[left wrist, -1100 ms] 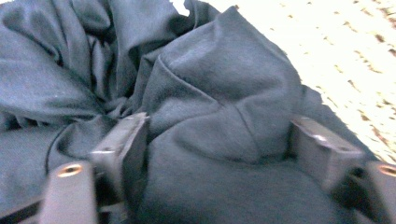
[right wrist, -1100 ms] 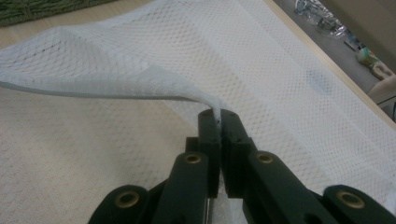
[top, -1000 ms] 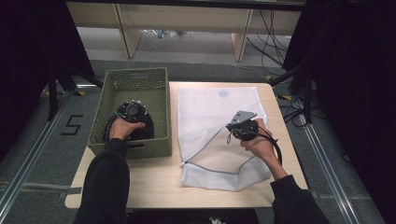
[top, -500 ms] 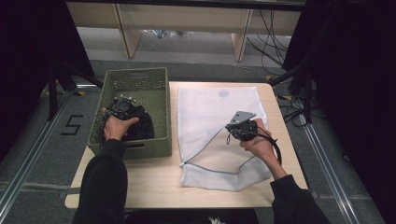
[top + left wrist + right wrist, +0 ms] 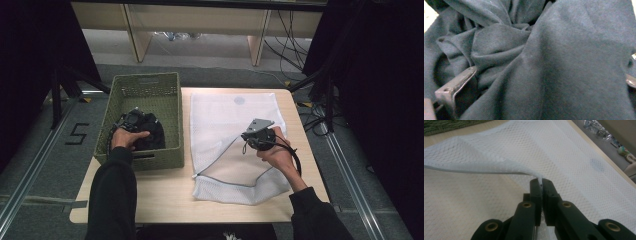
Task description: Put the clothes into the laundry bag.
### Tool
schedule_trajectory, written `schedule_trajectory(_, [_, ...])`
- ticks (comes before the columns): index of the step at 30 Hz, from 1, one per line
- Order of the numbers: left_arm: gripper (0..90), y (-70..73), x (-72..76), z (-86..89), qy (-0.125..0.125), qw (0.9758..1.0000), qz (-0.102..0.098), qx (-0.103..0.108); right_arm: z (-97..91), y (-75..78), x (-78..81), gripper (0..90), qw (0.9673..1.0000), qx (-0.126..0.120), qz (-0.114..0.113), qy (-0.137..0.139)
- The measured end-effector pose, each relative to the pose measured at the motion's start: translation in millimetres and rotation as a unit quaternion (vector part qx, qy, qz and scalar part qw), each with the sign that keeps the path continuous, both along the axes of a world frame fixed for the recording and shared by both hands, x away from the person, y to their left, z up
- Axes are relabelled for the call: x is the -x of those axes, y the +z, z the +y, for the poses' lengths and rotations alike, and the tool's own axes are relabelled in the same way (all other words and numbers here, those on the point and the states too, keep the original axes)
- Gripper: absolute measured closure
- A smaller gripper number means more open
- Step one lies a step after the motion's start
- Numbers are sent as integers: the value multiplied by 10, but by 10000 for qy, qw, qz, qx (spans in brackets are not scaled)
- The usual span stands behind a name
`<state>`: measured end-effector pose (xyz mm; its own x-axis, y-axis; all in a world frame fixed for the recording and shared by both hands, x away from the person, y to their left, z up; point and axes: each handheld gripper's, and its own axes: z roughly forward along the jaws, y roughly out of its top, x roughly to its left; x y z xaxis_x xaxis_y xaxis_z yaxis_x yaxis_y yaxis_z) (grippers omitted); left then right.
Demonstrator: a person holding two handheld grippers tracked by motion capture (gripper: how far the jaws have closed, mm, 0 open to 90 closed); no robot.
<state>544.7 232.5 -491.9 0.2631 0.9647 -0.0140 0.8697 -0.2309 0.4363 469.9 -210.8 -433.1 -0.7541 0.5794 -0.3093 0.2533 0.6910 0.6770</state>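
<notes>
**Right pinching bag edge, left wide over cloth in basket**

My right gripper (image 5: 248, 137) is clamped on the top layer of the mesh bag (image 5: 225, 120), right at its edge; in the right gripper view the jaws are pressed together with a thin fold of mesh between the tips (image 5: 541, 183). That layer is lifted off the lower one, so the bag mouth gapes toward the basket side. The bag lies flat on the table (image 5: 165, 195), its far end near the far table edge, its near corner short of the near edge. Bare table runs along the near edge and right of the bag.

My left gripper (image 5: 131, 120) is down inside the green basket (image 5: 145, 82), on the dark cloth (image 5: 150, 135). Jaws have just been opening and stand wide: in the left gripper view the cloth (image 5: 554, 62) bulges between them, no squeeze visible. Basket walls close on all sides of the hand; far half of the basket looks free. Basket's right wall sits just beside the bag's left edge.
</notes>
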Motion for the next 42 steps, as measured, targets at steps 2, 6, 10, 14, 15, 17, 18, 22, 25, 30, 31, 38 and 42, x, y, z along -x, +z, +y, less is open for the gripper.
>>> schedule_trajectory(2, [0, 0, 7, -9, -78, 10000, 28, 38, 4, 1, -2, 885, 10000, -14, -4, -7])
schedule_trajectory(6, [0, -22, 4, -15, -85, 10000, 17, 29, 30, -5, 0, 883, 10000, -27, 37, -43])
schedule_trajectory(10, [134, 12, 34, -50, -209, 9996, -9, 214, 34, -3, -11, 886, 10000, -31, 23, -31])
schedule_trajectory(14, [351, 61, 46, -81, -285, 9992, 19, 271, 34, 6, -17, 886, 10000, -31, -9, 48])
schedule_trajectory(15, [386, 67, 50, -87, -267, 9992, 7, 297, 37, 7, -22, 885, 10000, -29, -16, 40])
schedule_trajectory(17, [472, 85, 54, -69, -179, 9994, -16, 308, 51, 8, -15, 884, 10000, -20, -6, 59])
schedule_trajectory(18, [523, 90, 55, -61, -184, 9996, -38, 223, 59, 8, -2, 884, 10000, -36, 27, 45])
schedule_trajectory(22, [601, 96, 61, -76, -217, 9995, -69, 205, 57, 23, -16, 884, 10000, -40, -28, 50])
schedule_trajectory(25, [633, 110, 62, -50, -226, 9993, -119, 286, 43, 23, -11, 886, 10000, -87, 15, 14])
schedule_trajectory(30, [655, 229, 72, 4, -385, 9982, -352, 294, 19, 30, -31, 891, 9999, -99, -4, 37])
schedule_trajectory(31, [657, 266, 75, 12, -338, 9974, -500, 383, 21, 30, -18, 892, 9999, -139, 30, -18])
schedule_trajectory(38, [663, 699, 108, 20, -438, 9929, -950, 567, 11, 35, -23, 897, 9999, -139, 9, -15])
schedule_trajectory(42, [664, 960, 150, -6, -592, 9897, -1176, 562, -7, 46, -46, 898, 9998, -163, -79, 31])
